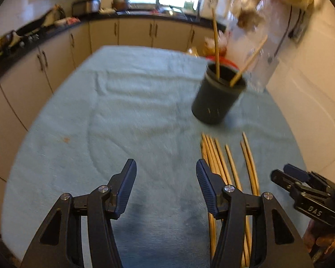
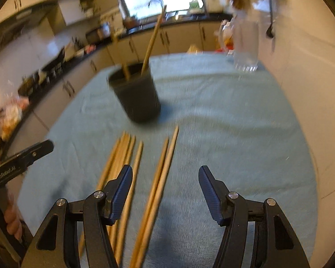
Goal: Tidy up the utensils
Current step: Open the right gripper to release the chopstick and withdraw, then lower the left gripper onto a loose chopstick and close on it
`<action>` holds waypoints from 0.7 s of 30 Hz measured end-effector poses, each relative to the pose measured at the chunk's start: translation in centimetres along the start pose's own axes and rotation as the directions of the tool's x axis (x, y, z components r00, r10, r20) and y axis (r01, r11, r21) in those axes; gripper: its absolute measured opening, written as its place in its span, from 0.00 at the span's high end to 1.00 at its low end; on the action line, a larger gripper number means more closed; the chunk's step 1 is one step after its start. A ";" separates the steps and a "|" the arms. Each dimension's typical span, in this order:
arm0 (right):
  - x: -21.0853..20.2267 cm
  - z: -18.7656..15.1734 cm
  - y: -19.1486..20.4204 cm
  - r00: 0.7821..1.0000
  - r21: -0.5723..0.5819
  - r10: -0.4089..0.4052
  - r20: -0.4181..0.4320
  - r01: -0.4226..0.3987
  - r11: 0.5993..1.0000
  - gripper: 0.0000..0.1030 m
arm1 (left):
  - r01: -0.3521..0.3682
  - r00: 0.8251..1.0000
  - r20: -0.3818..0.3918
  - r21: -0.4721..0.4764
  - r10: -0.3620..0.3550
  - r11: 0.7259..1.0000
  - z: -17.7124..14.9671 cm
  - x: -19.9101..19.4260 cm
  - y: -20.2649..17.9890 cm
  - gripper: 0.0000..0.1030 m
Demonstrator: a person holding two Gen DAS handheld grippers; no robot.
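A dark round cup (image 1: 216, 98) stands on the light blue towel (image 1: 122, 111) with two wooden chopsticks (image 1: 216, 51) upright in it. Several more chopsticks (image 1: 230, 167) lie side by side on the towel in front of the cup. My left gripper (image 1: 166, 174) is open and empty above the towel, its right finger over the leftmost sticks. My right gripper (image 2: 165, 178) is open above a pair of lying chopsticks (image 2: 165, 163), not touching them. The other sticks (image 2: 120, 156) lie to its left, and the cup (image 2: 136, 98) stands beyond. Each gripper shows in the other's view: right gripper (image 1: 288, 174), left gripper (image 2: 40, 148).
A clear glass jar (image 2: 245, 44) stands at the towel's far right corner by the wall. Kitchen cabinets (image 1: 134, 31) and a dark counter run along the left and far sides. A hand (image 2: 12, 221) holds the left tool at the lower left.
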State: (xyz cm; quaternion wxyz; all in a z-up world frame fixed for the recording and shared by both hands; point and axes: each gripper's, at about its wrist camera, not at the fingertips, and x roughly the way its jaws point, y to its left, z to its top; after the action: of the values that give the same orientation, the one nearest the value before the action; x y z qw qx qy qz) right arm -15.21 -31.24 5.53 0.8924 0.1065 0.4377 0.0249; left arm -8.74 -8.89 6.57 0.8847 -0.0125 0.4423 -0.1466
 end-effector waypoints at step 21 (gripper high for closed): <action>4.9 0.1 0.8 0.981 -0.143 -0.148 -0.122 0.131 0.981 0.74 | -0.027 0.989 -0.141 0.108 0.043 0.994 -1.0 5.8 -2.0 0.99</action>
State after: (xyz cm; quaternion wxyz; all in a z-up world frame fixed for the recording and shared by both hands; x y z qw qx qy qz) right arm -12.08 -29.79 1.98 0.8662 0.0135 0.4995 -0.0015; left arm -6.72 -12.32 1.74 0.8525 0.0527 0.4965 -0.1547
